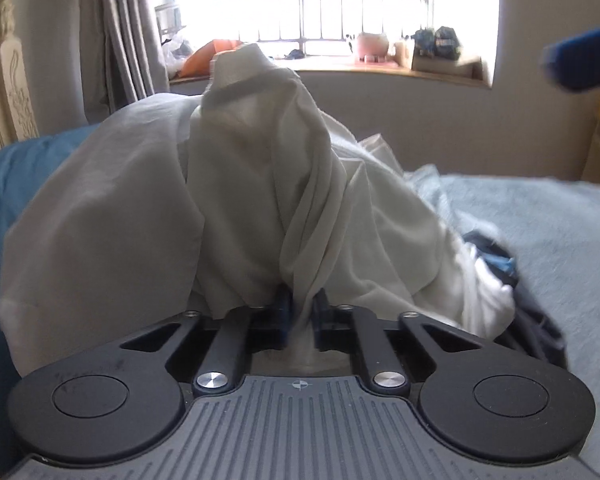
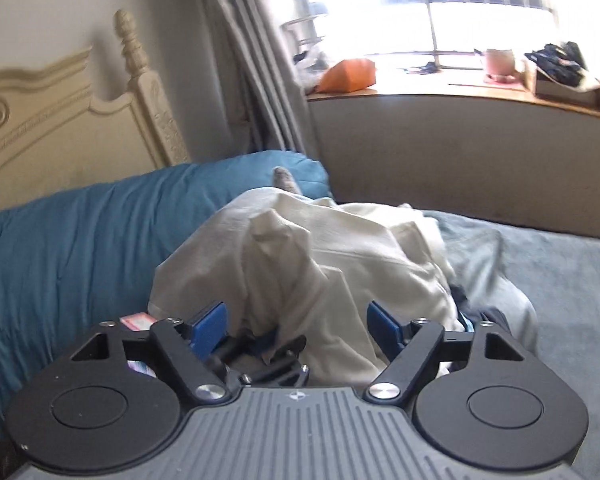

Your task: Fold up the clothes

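Note:
A cream white garment (image 1: 260, 184) is bunched up in a peak on the bed. My left gripper (image 1: 302, 312) is shut on a fold of it, and the cloth drapes over the jaws and hides the fingertips. In the right wrist view the same garment (image 2: 340, 256) lies in a heap. My right gripper (image 2: 298, 320) is open, its blue pads (image 2: 210, 322) spread wide on either side of the cloth just above the heap. The left gripper's black body shows under the cloth (image 2: 268, 356). One blue finger (image 1: 580, 60) of the right gripper shows blurred at upper right in the left wrist view.
A grey-blue blanket (image 2: 560, 280) covers the bed to the right. A teal duvet (image 2: 80, 232) lies to the left by the cream headboard (image 2: 40, 120). Dark and white clothes (image 1: 500, 276) lie right of the garment. A window sill (image 2: 440, 92) with clutter runs behind.

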A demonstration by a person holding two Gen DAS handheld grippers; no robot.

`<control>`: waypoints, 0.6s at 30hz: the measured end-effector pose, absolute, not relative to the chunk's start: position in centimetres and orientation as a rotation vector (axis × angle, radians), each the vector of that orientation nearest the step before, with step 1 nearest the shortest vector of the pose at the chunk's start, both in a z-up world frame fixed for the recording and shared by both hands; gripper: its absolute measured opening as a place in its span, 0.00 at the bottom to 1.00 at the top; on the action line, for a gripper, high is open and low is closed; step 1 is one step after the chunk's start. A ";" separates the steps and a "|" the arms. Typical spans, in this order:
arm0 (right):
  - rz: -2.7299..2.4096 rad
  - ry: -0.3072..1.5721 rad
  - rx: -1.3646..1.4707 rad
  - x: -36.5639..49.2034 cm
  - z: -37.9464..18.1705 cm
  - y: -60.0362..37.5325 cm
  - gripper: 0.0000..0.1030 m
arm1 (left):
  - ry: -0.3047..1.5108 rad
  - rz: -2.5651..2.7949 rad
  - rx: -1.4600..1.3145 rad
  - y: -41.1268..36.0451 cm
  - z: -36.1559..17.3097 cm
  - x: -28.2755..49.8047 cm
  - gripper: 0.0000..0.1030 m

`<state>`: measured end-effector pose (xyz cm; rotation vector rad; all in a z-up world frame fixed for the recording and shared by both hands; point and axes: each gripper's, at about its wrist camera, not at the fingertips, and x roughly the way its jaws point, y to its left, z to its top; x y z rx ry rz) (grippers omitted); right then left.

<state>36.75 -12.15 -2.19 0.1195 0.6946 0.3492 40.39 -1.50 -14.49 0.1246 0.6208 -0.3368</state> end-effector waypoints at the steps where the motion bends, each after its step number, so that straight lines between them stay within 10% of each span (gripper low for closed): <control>1: 0.360 0.699 0.094 37.5 -2.1 -11.2 0.72 | 0.619 -0.341 0.102 -1.2 -14.5 40.1 0.05; 14: 0.285 0.748 -0.082 46.9 -5.8 -3.9 0.69 | 0.644 -0.413 -0.025 2.5 -15.6 37.7 0.04; 15: 0.282 0.773 -0.075 47.5 -6.3 -3.7 0.66 | 0.640 -0.416 -0.026 2.8 -15.7 37.3 0.04; 17: 0.277 0.845 -0.056 48.1 -7.4 -3.5 0.24 | 0.628 -0.427 -0.023 3.1 -15.7 36.7 0.04; 18: 0.274 0.852 -0.045 47.9 -7.6 -3.5 0.24 | 0.620 -0.433 -0.022 3.2 -15.7 36.4 0.04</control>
